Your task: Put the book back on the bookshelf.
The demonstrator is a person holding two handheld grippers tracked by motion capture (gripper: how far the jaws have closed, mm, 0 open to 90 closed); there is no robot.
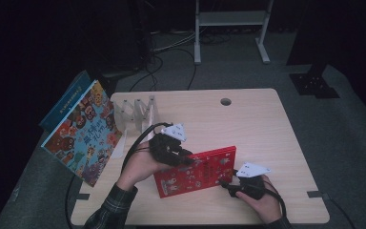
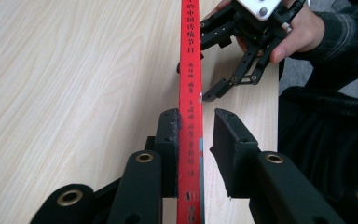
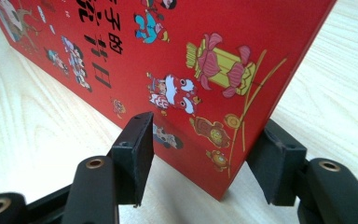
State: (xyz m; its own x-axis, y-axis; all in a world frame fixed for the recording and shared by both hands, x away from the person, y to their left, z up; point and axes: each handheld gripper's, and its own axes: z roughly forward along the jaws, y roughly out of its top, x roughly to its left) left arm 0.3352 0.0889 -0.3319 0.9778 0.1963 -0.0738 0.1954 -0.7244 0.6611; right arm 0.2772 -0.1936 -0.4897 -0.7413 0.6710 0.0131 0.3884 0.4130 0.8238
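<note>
- High view: the red book [image 1: 196, 171] stands tilted on the wooden table [image 1: 257, 119], between your two grippers; your left gripper [image 1: 183, 159] meets its upper left edge and your right gripper [image 1: 229, 183] its lower right corner. A second, blue picture book [image 1: 83, 131] leans on a clear rack [image 1: 136, 112] beyond your left gripper, well apart
- Left gripper view: the book's red spine [image 2: 190, 93] runs straight up between your jaws. The left pad touches it, the right pad stands just off it, so this grip looks loose and narrow rather than clamped. Your right gripper [image 2: 205, 81] sits farther along the same edge
- Right gripper view: your jaws straddle the book's near corner [image 3: 226, 186], closed as far as they go, one pad in front of the cover and the other behind it
- Handling, as I judge it: a stiff hardcover, moderately heavy, with a glossy cover that may slip. Take hold on the spine or near a corner, pads flat on both boards
</note>
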